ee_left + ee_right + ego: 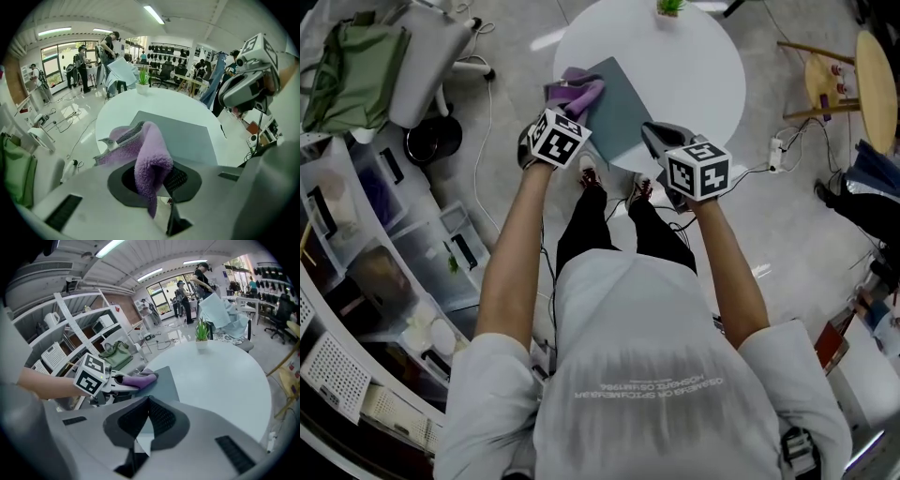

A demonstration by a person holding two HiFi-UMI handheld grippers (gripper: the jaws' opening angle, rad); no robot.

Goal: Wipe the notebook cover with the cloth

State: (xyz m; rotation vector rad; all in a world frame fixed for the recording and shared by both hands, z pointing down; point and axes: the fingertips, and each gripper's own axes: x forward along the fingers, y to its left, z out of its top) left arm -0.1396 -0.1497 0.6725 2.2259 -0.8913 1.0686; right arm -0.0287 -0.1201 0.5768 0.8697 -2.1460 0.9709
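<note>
Round and white, the tabletop (703,66) stands just ahead of you, its near rim right under both claws. Your left claw (155,180) is clamped on the purple cloth (149,150), which bunches up between the jaws and spills forward onto the left corner of the notebook (185,136). Your right claw (148,401) has its jaws pressed together with nothing between them. Its tip sits at the notebook's near right edge, though you can't tell whether it touches the cover. The grey-blue notebook lies flat and turned at an angle on the near left part of the tabletop, one edge close along the rim on your side. Most of the cover shows bare between the cloth and the right claw. Past the notebook and off to the right, the white surface runs wide to the far rim, where a small potted plant (671,7) stands. To your left, shelves (356,244) line the floor, and a wooden stool (825,80) stands well apart on the right.
</note>
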